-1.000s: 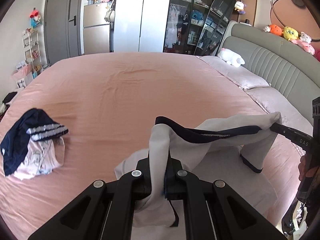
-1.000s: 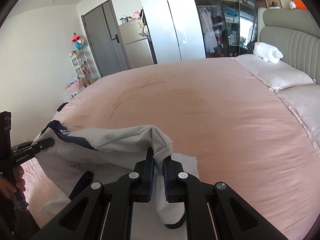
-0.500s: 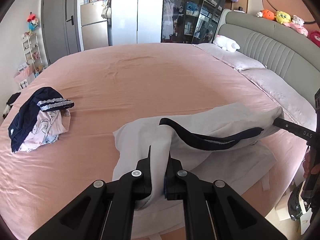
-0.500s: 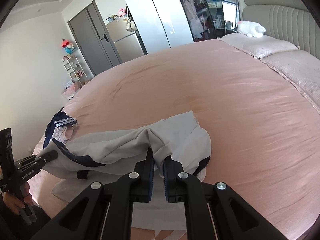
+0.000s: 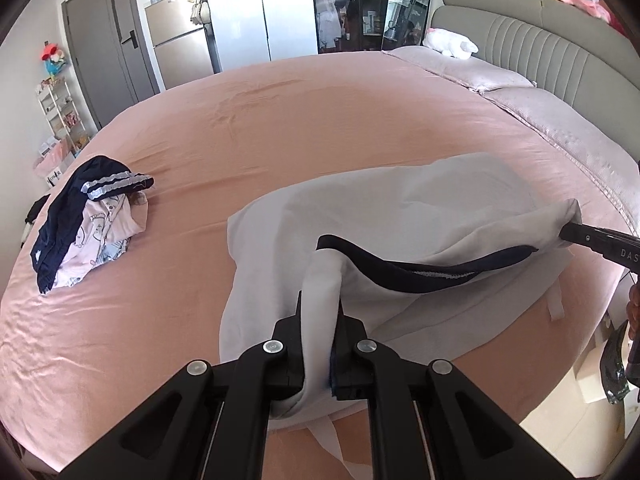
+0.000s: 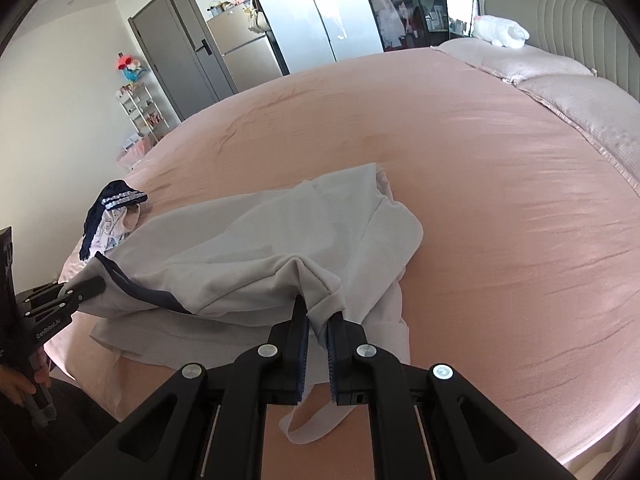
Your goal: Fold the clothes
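Observation:
Light grey shorts (image 5: 400, 216) with a navy waistband (image 5: 424, 274) lie spread on the pink bed (image 5: 280, 128) near its front edge. My left gripper (image 5: 320, 312) is shut on one end of the waistband. My right gripper (image 6: 318, 312) is shut on the other end, and it also shows at the right of the left wrist view, the right gripper (image 5: 568, 230) pinching cloth. The same shorts (image 6: 280, 240) fill the middle of the right wrist view, where the left gripper (image 6: 94, 284) holds the far corner. White drawstrings hang over the bed edge.
A small heap of clothes (image 5: 88, 220), navy with white stripes over pale pink, lies on the bed to the left. Pillows (image 5: 472, 76) and a grey headboard (image 5: 540, 36) stand at the right. Wardrobes, a fridge and a shelf rack line the far wall.
Both grippers have come down and forward with the shorts. The cloth, hanging in the air a second ago, now rests spread on the bed with only the waistband held up.

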`<state>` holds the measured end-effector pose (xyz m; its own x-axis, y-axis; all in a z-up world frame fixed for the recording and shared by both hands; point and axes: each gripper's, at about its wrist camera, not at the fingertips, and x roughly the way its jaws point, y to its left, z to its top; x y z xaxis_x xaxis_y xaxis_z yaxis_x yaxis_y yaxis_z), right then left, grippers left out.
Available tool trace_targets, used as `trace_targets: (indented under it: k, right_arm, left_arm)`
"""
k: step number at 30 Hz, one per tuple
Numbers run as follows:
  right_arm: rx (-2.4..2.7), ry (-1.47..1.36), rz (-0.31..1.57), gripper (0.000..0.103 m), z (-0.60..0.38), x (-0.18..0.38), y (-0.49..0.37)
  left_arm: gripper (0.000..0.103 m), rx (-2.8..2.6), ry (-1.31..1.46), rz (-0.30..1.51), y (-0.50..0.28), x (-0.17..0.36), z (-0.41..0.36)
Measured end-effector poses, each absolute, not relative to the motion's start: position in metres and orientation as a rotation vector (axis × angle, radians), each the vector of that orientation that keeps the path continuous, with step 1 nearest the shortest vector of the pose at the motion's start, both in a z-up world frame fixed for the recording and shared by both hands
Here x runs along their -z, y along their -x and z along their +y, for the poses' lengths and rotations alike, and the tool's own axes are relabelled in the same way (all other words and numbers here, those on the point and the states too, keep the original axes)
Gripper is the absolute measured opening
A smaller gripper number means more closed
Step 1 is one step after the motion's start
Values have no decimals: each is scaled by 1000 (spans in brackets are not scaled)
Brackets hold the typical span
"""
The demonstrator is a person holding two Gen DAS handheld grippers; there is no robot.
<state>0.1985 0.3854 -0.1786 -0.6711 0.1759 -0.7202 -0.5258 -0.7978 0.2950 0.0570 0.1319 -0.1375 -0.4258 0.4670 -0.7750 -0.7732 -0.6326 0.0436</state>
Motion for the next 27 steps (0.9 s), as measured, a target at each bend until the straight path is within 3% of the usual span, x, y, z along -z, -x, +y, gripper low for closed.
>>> trace_targets:
  k: [6, 10, 11, 13, 14, 15, 20, 27]
  right_arm:
    - [-2437, 1024, 595, 10, 378, 185, -196]
    - [-2389, 1060, 556, 34, 372, 186, -198]
    - [-2375, 1066, 558, 48, 372, 184, -201]
    - [-2360, 1064, 563, 62, 370, 176, -208]
    - [-2365, 1046, 559, 63, 369, 170, -213]
    - [-2377, 1021, 553, 63, 368, 162, -217]
    - [-2442, 850, 511, 71, 370, 119, -222]
    - [-2486, 806, 525, 71, 377, 118, -177]
  left_arm:
    - [8, -2065, 1063, 430, -53, 145, 122]
    - [15, -2071, 1046, 427, -64, 134, 116]
    - [24, -2081, 1030, 437, -68, 128, 114]
    - [53, -2099, 990, 428, -71, 116, 112]
    - [78, -2108, 965, 407, -72, 108, 110]
    - [88, -2117, 938, 382, -73, 99, 107]
    - [88, -2139, 855, 213, -60, 66, 108]
    - [88, -2141, 952, 202, -24, 94, 137]
